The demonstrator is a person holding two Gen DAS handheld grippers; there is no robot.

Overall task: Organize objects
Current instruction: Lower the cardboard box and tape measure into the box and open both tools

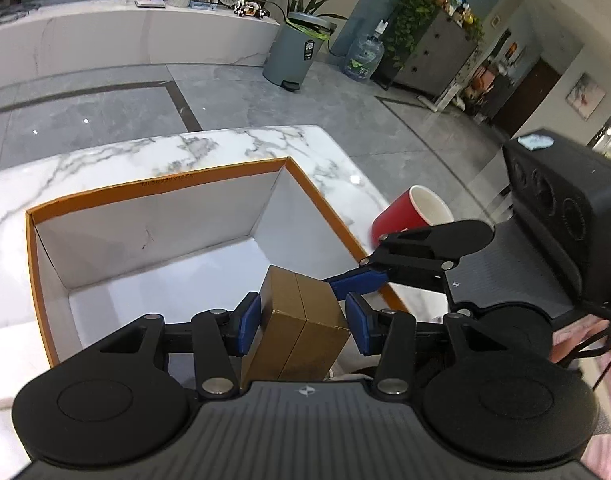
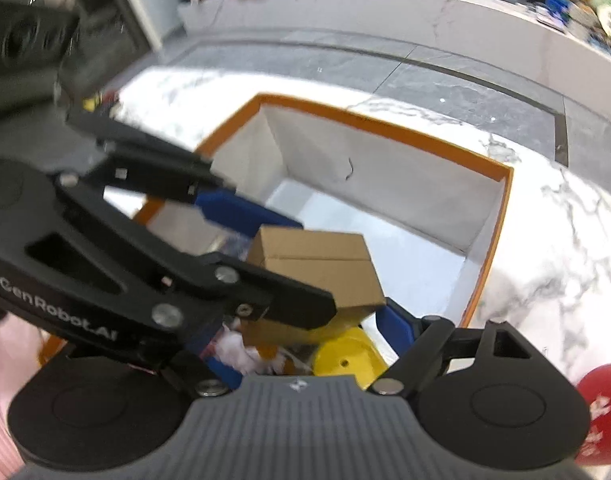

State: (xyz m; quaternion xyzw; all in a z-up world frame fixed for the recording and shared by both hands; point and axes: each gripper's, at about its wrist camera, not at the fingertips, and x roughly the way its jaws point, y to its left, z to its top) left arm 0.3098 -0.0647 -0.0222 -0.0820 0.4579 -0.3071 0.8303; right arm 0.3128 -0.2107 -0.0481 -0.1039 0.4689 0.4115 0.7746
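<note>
Small brown cardboard box (image 1: 305, 320) clamped by the left gripper (image 1: 303, 322) over an orange-rimmed white carton (image 1: 161, 184) — the right gripper (image 2: 305, 280) spread wide, gripping nothing.

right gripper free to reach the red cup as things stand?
Probably yes. The right gripper is open, nothing pressed between its fingers, and the red cup lies on the table outside the orange-rimmed box, uncovered. The left gripper sits close by.
</note>
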